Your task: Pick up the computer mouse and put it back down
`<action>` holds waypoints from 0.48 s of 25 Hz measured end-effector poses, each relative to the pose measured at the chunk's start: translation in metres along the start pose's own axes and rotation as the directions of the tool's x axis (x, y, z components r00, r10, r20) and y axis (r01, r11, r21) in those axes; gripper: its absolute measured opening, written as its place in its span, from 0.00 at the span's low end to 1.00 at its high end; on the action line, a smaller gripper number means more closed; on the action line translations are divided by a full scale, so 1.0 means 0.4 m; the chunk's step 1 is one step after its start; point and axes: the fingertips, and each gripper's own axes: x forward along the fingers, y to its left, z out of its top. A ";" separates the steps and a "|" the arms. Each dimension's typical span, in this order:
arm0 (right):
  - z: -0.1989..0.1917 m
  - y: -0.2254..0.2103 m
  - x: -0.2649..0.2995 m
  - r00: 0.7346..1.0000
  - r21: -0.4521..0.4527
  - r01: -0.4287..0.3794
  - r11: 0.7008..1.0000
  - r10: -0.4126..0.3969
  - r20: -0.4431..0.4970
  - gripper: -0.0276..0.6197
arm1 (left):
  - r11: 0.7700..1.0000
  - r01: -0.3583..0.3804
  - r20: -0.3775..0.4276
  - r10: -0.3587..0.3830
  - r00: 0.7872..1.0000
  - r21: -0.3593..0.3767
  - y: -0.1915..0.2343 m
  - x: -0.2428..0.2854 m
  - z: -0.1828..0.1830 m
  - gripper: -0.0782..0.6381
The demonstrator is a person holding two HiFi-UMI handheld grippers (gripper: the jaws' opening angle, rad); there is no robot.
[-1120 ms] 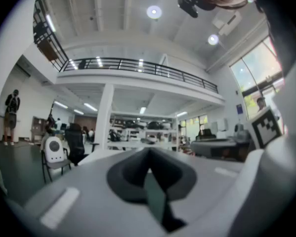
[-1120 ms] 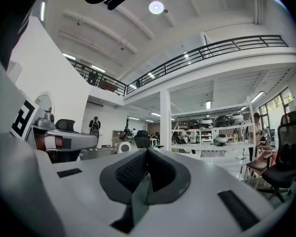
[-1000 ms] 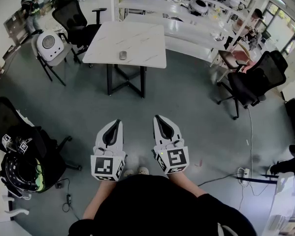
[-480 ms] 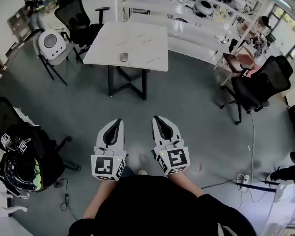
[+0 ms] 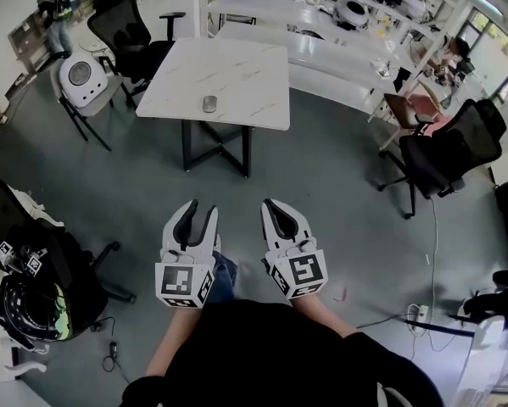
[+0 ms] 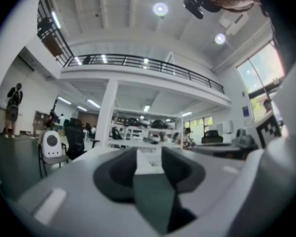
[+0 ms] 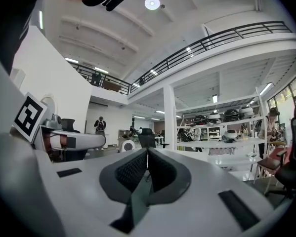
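We stand well back from the white bench, where the grey computer mouse lies alone on the top, near the front edge and toward its left side, with nothing touching it. Both tools are held out low in front of our dark top, side by side over the grey-green floor and well apart from the bench. The left gripper has just been opening its jaws: they stand released, with a clear gap between them. Its own camera shows the left gripper with only the distant hall in that gap. The right gripper has its jaws clenched on nothing. Seen from its own camera, the right gripper has its ribbed pads meeting tip to tip. A black office chair and a white round-faced unit stand left of the bench. Another black chair stands off to the right.
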 end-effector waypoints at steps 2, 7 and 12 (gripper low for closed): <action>-0.012 -0.023 0.028 1.000 0.000 0.008 1.000 -0.008 0.000 0.07 | 1.000 -0.005 0.006 0.005 1.000 0.003 0.022 0.039 -0.010 0.34; -0.058 -0.085 0.139 0.999 -0.004 0.030 1.000 -0.029 0.016 0.07 | 1.000 -0.006 0.018 0.005 1.000 0.014 0.103 0.174 -0.053 0.40; -0.097 -0.156 0.300 0.999 0.009 0.033 0.999 -0.033 -0.015 0.07 | 1.000 0.008 -0.006 -0.008 1.000 -0.009 0.195 0.341 -0.087 0.40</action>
